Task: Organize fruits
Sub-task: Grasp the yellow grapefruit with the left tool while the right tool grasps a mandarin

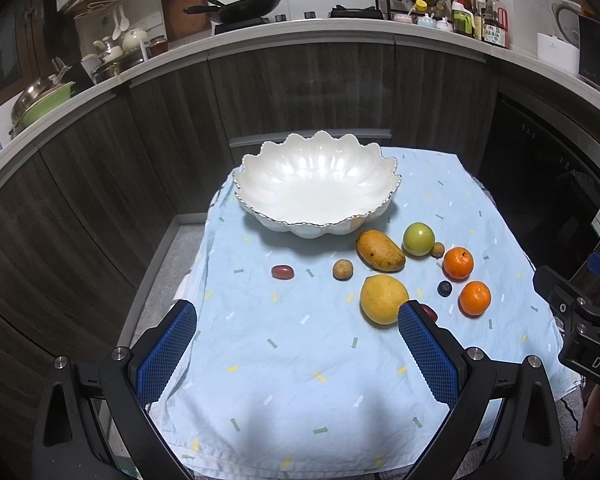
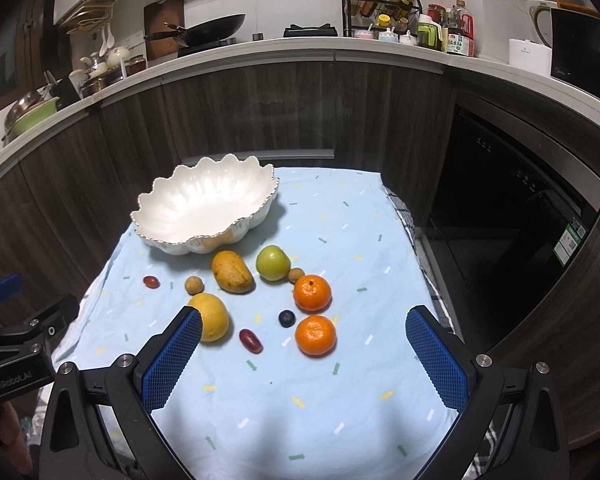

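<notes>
A white scalloped bowl [image 1: 316, 184] [image 2: 204, 204] stands empty at the far side of a light blue cloth [image 1: 260, 380]. In front of it lie a mango [image 1: 380, 256] [image 2: 232, 272], a green apple [image 1: 419, 239] [image 2: 273, 263], a lemon [image 1: 384, 299] [image 2: 210, 317], two tangerines [image 1: 458, 263] [image 1: 475, 298] [image 2: 312, 293] [image 2: 315, 335], a blueberry [image 2: 287, 318], two red grape tomatoes [image 1: 282, 271] [image 2: 251, 341] and two small brown longans [image 1: 343, 269] [image 2: 296, 275]. My left gripper [image 1: 298, 324] is open over the near cloth. My right gripper [image 2: 304, 328] is open, short of the nearer tangerine.
Dark wood cabinets curve behind the table under a white counter [image 1: 300, 28] with a wok [image 1: 240, 8], bottles [image 2: 452, 36] and pots. A black oven front [image 2: 512, 220] stands to the right. Each gripper's body shows at the edge of the other's view.
</notes>
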`<state>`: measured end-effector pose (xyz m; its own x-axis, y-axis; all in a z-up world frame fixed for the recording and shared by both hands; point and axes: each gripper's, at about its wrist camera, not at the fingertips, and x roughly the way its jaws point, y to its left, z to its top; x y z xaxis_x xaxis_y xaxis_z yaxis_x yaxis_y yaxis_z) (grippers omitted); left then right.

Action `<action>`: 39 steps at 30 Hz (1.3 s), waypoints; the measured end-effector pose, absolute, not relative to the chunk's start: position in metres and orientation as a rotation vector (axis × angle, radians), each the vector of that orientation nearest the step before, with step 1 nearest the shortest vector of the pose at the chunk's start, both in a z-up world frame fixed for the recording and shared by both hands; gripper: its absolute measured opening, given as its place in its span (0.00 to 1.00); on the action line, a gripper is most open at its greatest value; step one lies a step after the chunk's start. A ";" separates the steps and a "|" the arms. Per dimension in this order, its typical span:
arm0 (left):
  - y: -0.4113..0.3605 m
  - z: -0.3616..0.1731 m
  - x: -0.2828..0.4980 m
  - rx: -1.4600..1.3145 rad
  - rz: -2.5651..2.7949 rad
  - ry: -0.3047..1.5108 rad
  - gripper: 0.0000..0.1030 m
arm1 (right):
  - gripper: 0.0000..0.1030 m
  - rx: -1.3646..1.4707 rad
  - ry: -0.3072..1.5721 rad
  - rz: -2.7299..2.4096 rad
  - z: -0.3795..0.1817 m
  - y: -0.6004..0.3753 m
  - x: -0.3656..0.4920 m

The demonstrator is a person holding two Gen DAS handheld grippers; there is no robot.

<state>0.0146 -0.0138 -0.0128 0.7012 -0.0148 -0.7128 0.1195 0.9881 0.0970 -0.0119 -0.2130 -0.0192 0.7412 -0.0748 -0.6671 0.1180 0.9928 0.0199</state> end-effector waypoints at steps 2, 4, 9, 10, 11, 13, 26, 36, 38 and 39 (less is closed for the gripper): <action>-0.018 -0.017 0.019 0.147 -0.085 0.801 1.00 | 1.00 0.060 0.733 -0.109 -0.023 -0.216 -0.009; -0.022 -0.021 0.023 0.155 -0.093 0.808 0.99 | 1.00 0.063 0.740 -0.112 -0.026 -0.219 -0.005; -0.030 -0.029 0.033 0.162 -0.103 0.816 0.99 | 0.98 0.058 0.750 -0.112 -0.037 -0.225 0.004; -0.031 -0.031 0.036 0.162 -0.108 0.820 0.99 | 0.97 0.056 0.754 -0.111 -0.039 -0.226 0.006; -0.034 -0.034 0.039 0.161 -0.114 0.824 0.99 | 0.97 0.054 0.758 -0.108 -0.041 -0.227 0.009; -0.037 -0.037 0.043 0.158 -0.122 0.829 0.99 | 0.94 0.055 0.767 -0.102 -0.046 -0.229 0.013; -0.064 -0.070 0.076 0.163 -0.190 0.873 0.99 | 0.88 0.045 0.824 -0.095 -0.080 -0.238 0.040; -0.077 -0.102 0.096 0.164 -0.233 0.934 0.99 | 0.83 0.015 0.870 -0.066 -0.109 -0.243 0.057; -0.080 -0.110 0.101 0.163 -0.241 0.952 0.99 | 0.82 0.013 0.876 -0.059 -0.113 -0.243 0.058; -0.082 -0.112 0.102 0.165 -0.242 0.956 0.98 | 0.81 0.012 0.880 -0.056 -0.116 -0.243 0.059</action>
<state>0.1018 -0.0818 -0.1123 0.5532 -0.1311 -0.8227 0.2758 0.9607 0.0324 0.0593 -0.2435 -0.1157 0.6356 -0.0443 -0.7708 0.0538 0.9985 -0.0130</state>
